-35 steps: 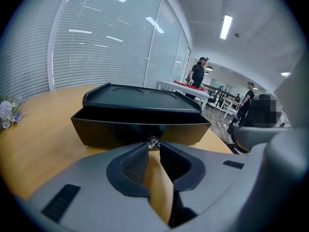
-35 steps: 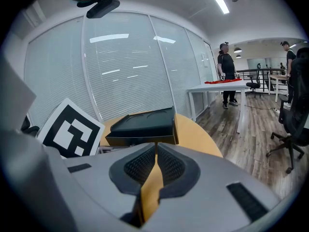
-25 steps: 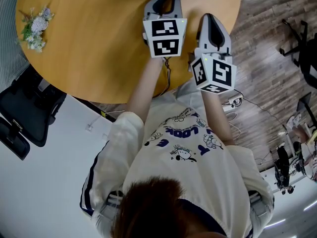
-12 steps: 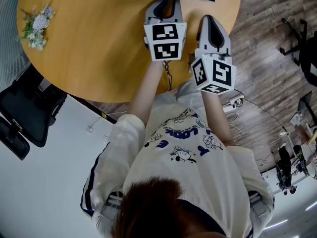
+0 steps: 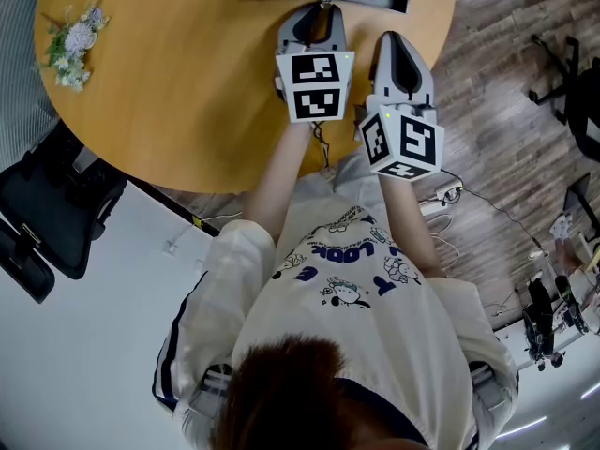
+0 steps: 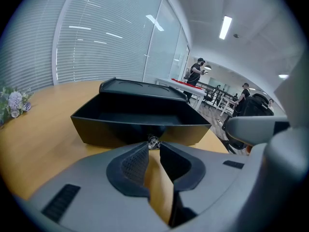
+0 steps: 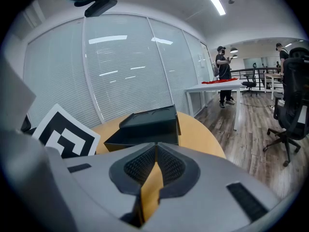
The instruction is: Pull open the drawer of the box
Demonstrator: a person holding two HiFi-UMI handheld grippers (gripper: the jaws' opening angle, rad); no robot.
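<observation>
While left gripper (image 6: 154,147) fingers (image 6: 135,163) clamp the drawer knob (image 6: 153,141), right gripper (image 7: 156,147) fingers (image 7: 171,166) press together.

Ahead of the person, the black plastic box (image 6: 140,87) stands on the round wooden table (image 5: 187,92). Its open black drawer (image 6: 120,132) reaches toward the person and blocks the way in front of the left gripper (image 6: 153,146), whose jaws are closed on the small shiny knob (image 6: 153,141) at the drawer's front. The right gripper (image 5: 394,40), jaws together on nothing, sits just beside the left near the table's right edge, with only a narrow gap between the two. Left of the box, bare tabletop runs as far as a small bunch of pale flowers (image 5: 70,40) near the rim. A black office chair (image 5: 42,218) crowds the table's near-left side
</observation>
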